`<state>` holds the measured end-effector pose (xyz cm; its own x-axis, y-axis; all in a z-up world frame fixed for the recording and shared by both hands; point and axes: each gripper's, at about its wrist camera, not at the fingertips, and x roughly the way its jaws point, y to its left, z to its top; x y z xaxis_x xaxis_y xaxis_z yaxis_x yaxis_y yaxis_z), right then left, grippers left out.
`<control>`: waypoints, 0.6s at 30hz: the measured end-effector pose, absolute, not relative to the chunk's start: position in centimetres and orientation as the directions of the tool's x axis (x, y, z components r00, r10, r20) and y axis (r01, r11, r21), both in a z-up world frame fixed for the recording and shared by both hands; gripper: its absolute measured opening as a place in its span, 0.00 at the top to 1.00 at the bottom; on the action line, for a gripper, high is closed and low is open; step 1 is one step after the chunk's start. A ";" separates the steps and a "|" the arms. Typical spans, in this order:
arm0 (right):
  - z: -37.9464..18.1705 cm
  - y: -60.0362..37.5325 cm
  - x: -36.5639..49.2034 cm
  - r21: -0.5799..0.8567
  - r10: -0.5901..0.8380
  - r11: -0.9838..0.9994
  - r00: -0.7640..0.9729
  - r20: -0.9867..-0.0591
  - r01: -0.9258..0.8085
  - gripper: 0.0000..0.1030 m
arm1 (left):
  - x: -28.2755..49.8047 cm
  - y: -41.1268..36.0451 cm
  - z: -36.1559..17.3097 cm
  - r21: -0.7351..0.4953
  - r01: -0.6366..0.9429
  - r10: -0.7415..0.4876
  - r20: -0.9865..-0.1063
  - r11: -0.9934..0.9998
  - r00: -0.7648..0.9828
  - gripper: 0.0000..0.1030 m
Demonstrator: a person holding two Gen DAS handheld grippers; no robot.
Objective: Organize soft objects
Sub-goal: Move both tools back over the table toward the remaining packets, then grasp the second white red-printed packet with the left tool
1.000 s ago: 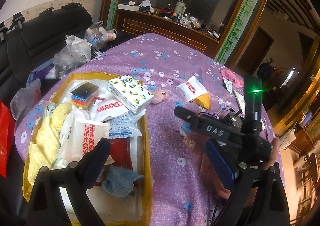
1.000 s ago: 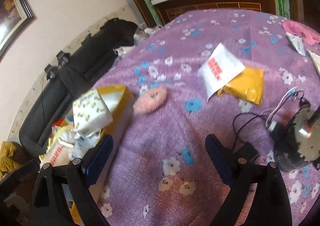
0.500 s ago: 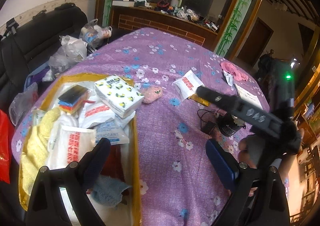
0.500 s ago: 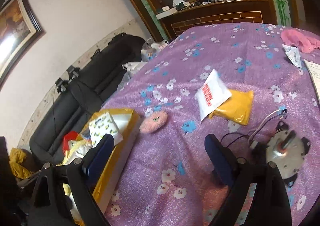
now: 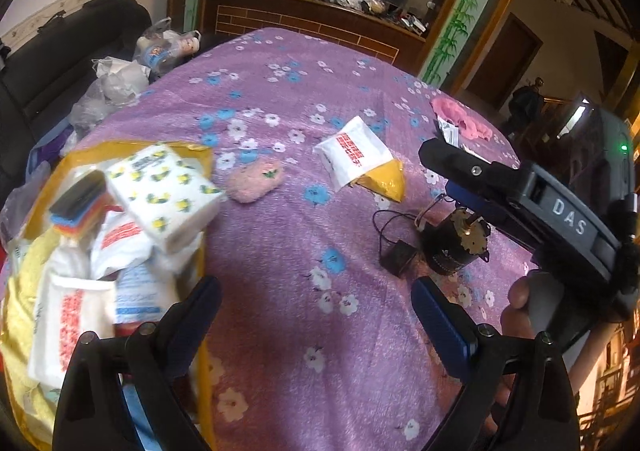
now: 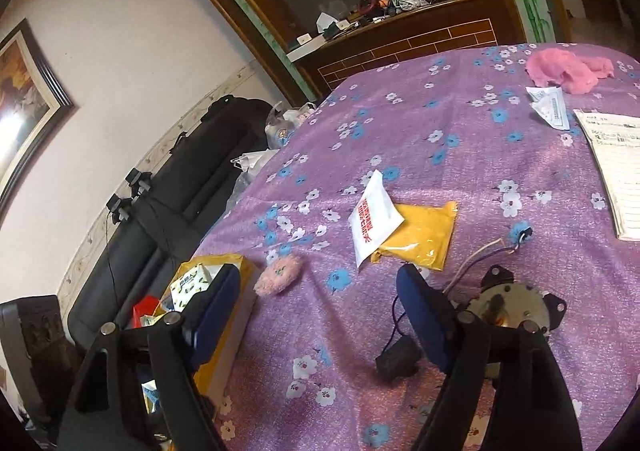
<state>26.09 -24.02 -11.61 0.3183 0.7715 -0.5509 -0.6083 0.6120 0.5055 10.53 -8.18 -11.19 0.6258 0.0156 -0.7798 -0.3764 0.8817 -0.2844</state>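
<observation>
Pink fluffy pad (image 5: 255, 182): lay flat on the purple flowered tablecloth (image 5: 280, 91), just right of the yellow box's far right corner; a small green-and-red motif on its top face.

White pouch (image 5: 352, 155): lay right of the pad and apart from it, printed with red characters too small to read; its near right edge overlapped a yellow packet (image 5: 384, 181).

Yellow box (image 5: 202, 155): stood at the near left of the table, filled with soft goods. On top sat a white tissue pack with a lemon print (image 5: 166, 195); left of it a stack of coloured sponges (image 5: 80, 203); below them white pouches with red characters and a pale sachet (image 5: 136, 293) with blue lettering, blurred; a yellow towel (image 5: 18, 315) lay along the left side.

Small motor (image 5: 456, 247): stood near right on the cloth, with thin wires running to a black block (image 5: 398, 261).

Pink cloth (image 6: 560, 69), a crumpled white slip (image 6: 550, 107) and a lined paper sheet (image 6: 616, 171): lay at the far right.

Left gripper (image 5: 316, 321): hovered over the cloth beside the box, fingers wide apart, nothing between them.

Right gripper (image 6: 320, 307): fingers apart and closing, nothing between them; seen from the left camera its black body bore the letters "DAS", a hand (image 5: 516, 315) below it.
</observation>
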 end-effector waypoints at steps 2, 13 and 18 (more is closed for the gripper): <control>-11.5 -24.5 26.4 0.508 0.769 0.618 0.325 -0.551 -0.601 0.25 | 11.0 -8.2 -11.5 -0.293 -0.379 0.005 -0.786 0.878 0.618 0.05; -12.0 -27.5 29.2 0.569 0.754 0.653 0.361 -0.548 -0.500 0.30 | 13.9 -8.3 -12.3 -0.289 -0.394 -0.008 -0.816 0.873 0.578 0.05; -12.2 -28.2 29.8 0.591 0.755 0.655 0.369 -0.543 -0.471 0.30 | 15.0 -8.4 -12.0 -0.290 -0.388 -0.021 -0.823 0.875 0.568 0.06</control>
<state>29.84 -28.24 -12.23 0.3688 0.7547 -0.5426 -0.4709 0.6550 0.5910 14.95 -8.41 -12.02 0.5680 -0.0209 -0.8227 -0.3882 0.8747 -0.2902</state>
